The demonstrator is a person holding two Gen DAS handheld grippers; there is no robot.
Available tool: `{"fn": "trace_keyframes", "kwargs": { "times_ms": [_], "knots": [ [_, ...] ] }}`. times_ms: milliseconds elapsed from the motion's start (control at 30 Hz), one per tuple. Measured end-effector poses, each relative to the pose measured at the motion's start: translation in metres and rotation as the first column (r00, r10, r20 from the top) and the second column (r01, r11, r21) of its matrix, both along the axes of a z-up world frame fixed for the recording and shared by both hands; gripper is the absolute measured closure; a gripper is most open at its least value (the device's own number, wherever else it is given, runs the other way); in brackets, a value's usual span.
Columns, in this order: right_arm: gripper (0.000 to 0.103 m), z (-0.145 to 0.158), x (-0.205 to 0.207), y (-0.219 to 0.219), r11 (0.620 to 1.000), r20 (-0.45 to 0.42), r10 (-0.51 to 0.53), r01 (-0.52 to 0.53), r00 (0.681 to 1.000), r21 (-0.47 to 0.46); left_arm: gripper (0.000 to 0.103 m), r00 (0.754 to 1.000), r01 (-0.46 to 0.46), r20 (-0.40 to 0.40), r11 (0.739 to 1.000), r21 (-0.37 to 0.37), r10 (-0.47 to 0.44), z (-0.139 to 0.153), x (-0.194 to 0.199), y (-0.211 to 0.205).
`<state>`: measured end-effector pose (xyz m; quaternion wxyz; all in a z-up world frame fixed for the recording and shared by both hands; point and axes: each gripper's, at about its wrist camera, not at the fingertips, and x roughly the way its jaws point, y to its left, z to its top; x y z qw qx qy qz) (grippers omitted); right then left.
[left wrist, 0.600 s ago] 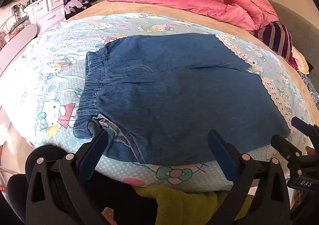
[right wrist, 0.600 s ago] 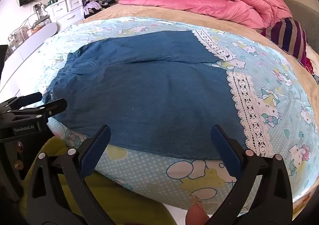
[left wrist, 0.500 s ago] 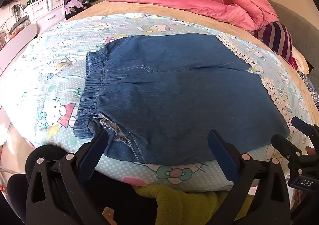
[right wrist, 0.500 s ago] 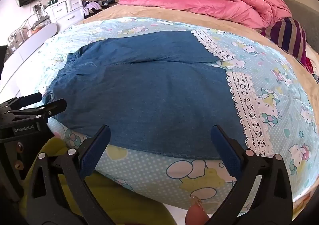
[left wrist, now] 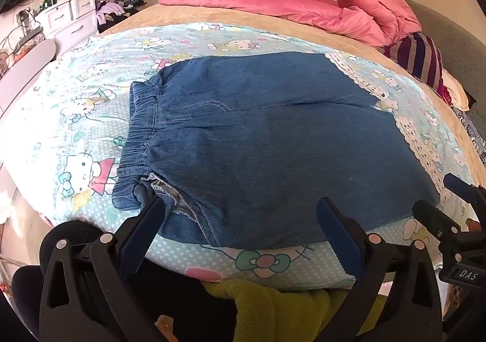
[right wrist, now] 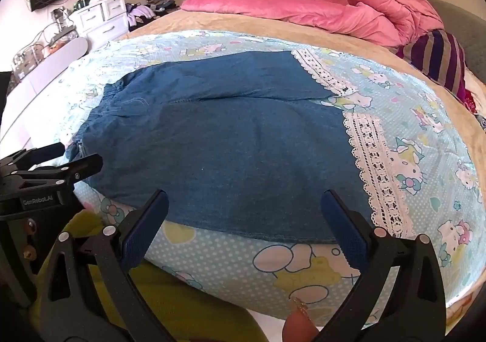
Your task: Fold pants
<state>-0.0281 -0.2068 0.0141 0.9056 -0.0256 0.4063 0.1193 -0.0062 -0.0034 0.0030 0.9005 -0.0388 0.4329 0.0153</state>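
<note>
Left to right: the waistband (left wrist: pixel 138 141) is lying at the left end of the pants (left wrist: pixel 273 144), which are resting flat on the cartoon-print sheet (left wrist: pixel 85 117) near the front edge of the bed. The left gripper (left wrist: pixel 240 220) is hovering just before the waist corner, its fingers spread wide and pinching nothing. The two legs are lying side by side, a crease running between them, and no fold is showing; the task appears to be at its very start, with every fold remaining. The right gripper (right wrist: pixel 243 214) is hovering near the front edge toward the lace cuffs (right wrist: pixel 376 166), fingers likewise spread and empty. A pink quilt (right wrist: pixel 303 11) is lying behind.
</note>
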Motion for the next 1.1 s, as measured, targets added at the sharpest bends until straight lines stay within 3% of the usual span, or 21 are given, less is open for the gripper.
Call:
{"fn": "trace_keyframes", "kwargs": {
  "times_ms": [1100],
  "knots": [
    [0.008, 0.0, -0.0008, 0.0004, 1.0, 0.007, 0.004, -0.004, 1.0, -0.004, 0.004, 1.0, 0.0, 0.003, 1.0, 0.003, 0.0, 0.0011, -0.0013, 0.0006]
  ]
}}
